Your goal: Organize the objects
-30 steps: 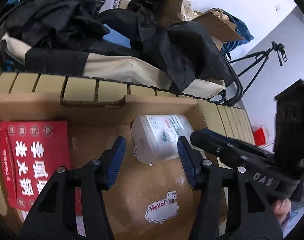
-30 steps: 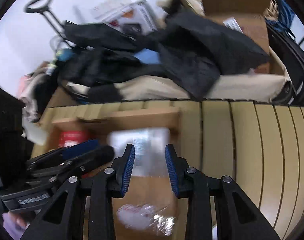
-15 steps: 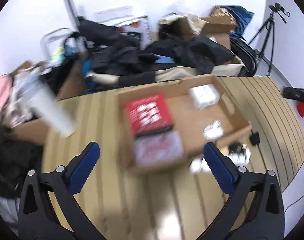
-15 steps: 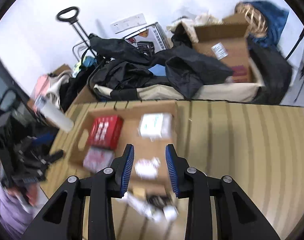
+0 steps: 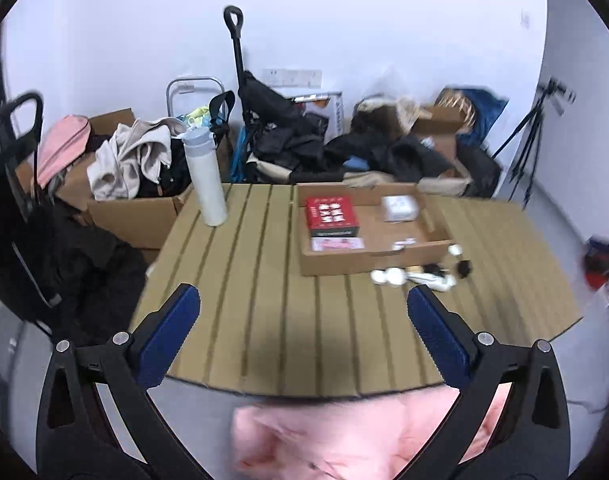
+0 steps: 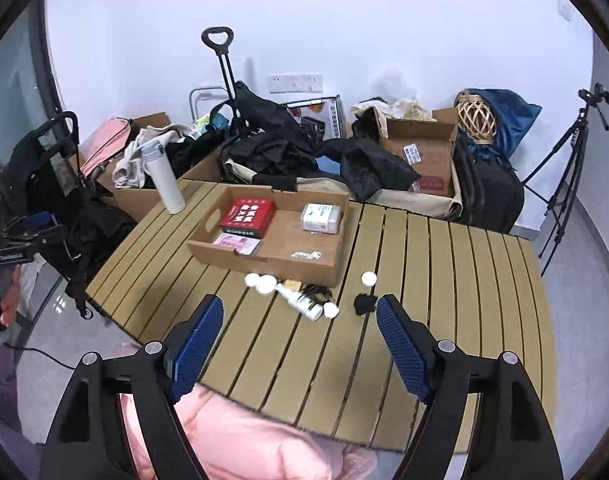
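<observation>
A shallow cardboard box (image 6: 304, 266) sits on the slatted table (image 6: 444, 280). It holds a red box (image 6: 247, 211), a pink packet (image 6: 237, 243) and a white wipes pack (image 6: 321, 218). Loose small things lie in front of it: white caps (image 6: 260, 282), a white tube (image 6: 300, 300), a black item (image 6: 364, 303). My left gripper (image 5: 304, 320) is open and empty, held back over the table's near edge. My right gripper (image 6: 298, 332) is open and empty, also back from the table. The cardboard box (image 5: 368, 260) and red box (image 5: 331, 216) show in the left wrist view too.
A white bottle (image 6: 164, 180) stands at the table's far left corner. Cardboard boxes, black clothes and bags (image 6: 304, 156) pile up behind the table. A tripod (image 6: 564, 184) stands at the right. Pink clothing (image 6: 244, 440) lies just below the grippers.
Both grippers have pulled far back from the cardboard box and opened wide. The wipes pack now lies in the box, clear of both grippers.
</observation>
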